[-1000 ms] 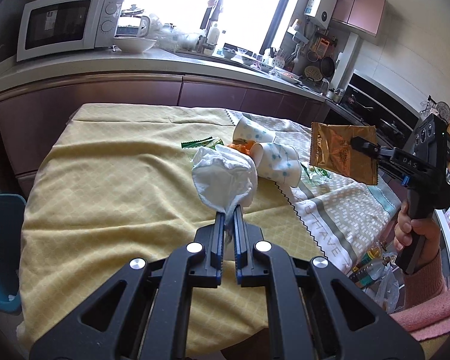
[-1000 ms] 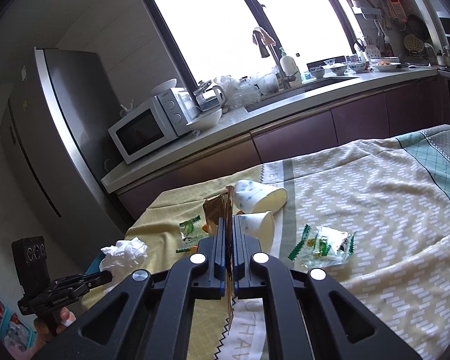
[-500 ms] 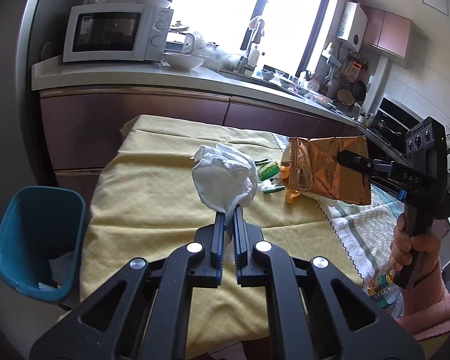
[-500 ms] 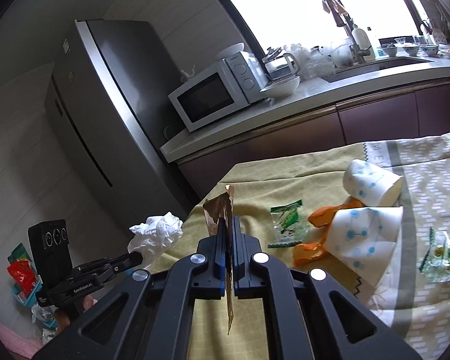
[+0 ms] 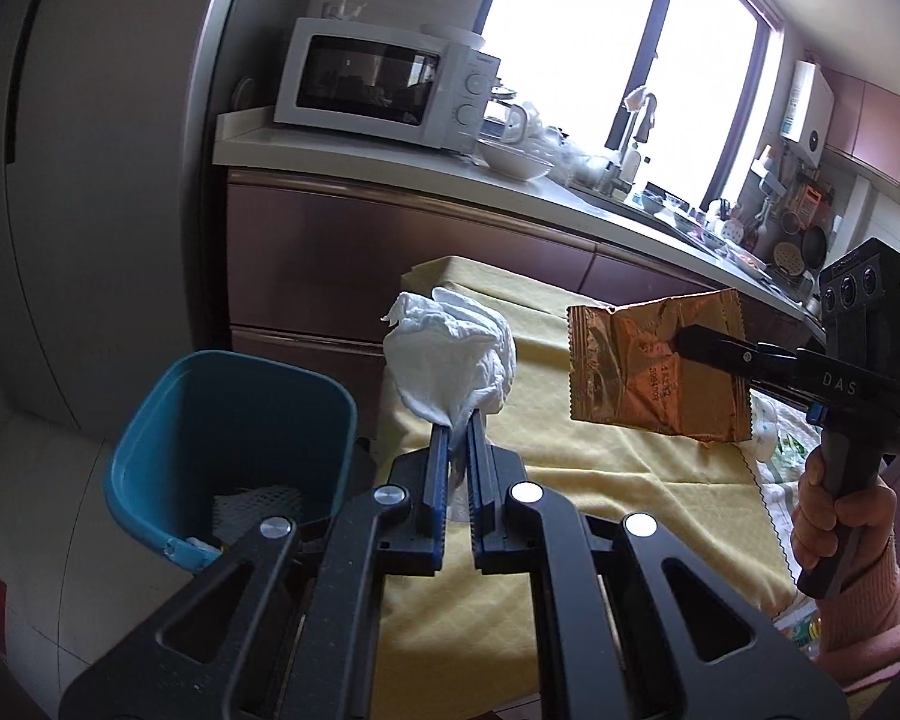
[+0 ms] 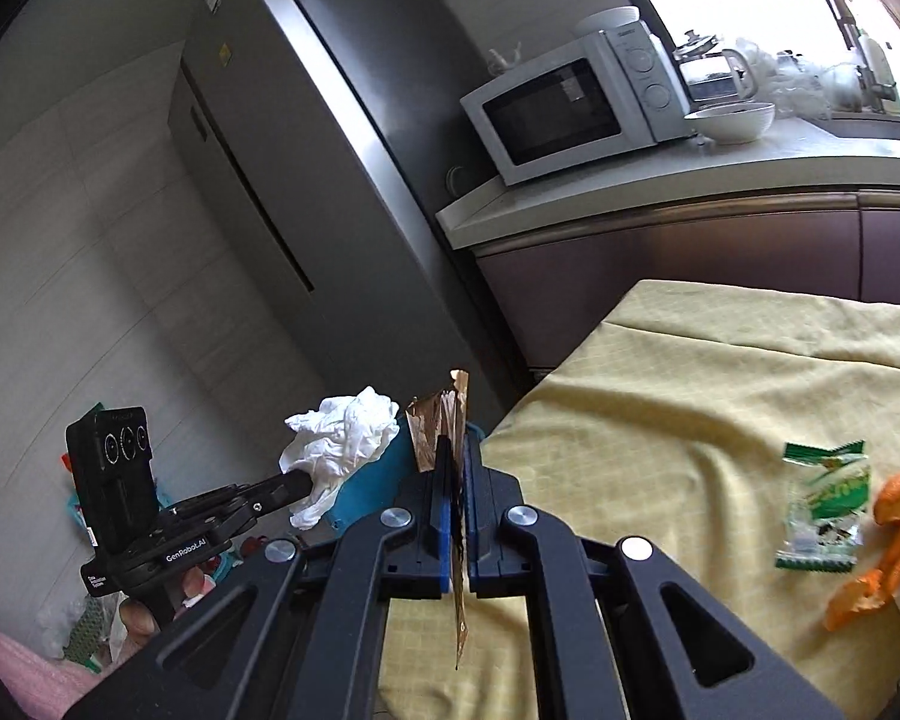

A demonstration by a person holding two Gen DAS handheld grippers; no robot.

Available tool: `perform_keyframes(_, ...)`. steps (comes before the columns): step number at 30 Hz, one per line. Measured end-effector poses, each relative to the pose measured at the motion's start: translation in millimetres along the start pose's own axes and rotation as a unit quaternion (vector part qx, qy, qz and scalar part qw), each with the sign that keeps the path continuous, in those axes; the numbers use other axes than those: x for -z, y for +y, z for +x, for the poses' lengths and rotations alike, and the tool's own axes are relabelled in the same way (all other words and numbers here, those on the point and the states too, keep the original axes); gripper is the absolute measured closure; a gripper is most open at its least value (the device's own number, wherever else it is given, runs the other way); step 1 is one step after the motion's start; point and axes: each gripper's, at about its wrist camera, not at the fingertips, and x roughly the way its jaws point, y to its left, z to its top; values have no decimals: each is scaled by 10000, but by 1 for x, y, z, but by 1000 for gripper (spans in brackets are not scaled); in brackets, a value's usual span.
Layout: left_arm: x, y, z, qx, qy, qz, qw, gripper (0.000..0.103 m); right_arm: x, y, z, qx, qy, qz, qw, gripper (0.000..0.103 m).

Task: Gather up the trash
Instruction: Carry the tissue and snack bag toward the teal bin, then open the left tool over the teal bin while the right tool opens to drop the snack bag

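Carrying trash toward the teal bin (image 5: 228, 420) beside the bench (image 5: 600, 468), the left gripper (image 5: 457, 438) pinches a crumpled white tissue (image 5: 450, 360) by its tail while the right gripper (image 6: 459, 468) clamps a brown foil wrapper (image 5: 654, 372) edge-on (both presumably for dropping in).

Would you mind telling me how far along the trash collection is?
Done: the teal bin already holds some white trash. In hand: the left gripper clamps a crumpled tissue; the right gripper clamps a bronze wrapper. Left: a green wrapper and orange peel on the tablecloth.
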Motion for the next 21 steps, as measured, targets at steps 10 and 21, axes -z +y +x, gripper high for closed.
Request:
perform_keyframes(10, -3, 56, -3, -577, -5, -353, 9977, 97, -11, 32, 70, -398, 557, -306, 9972, 100)
perform_keyframes(21, 4, 98, 20, -1114, 267, -612, 9915, 97, -12, 46, 135, -480, 1099, -230, 9925, 98)
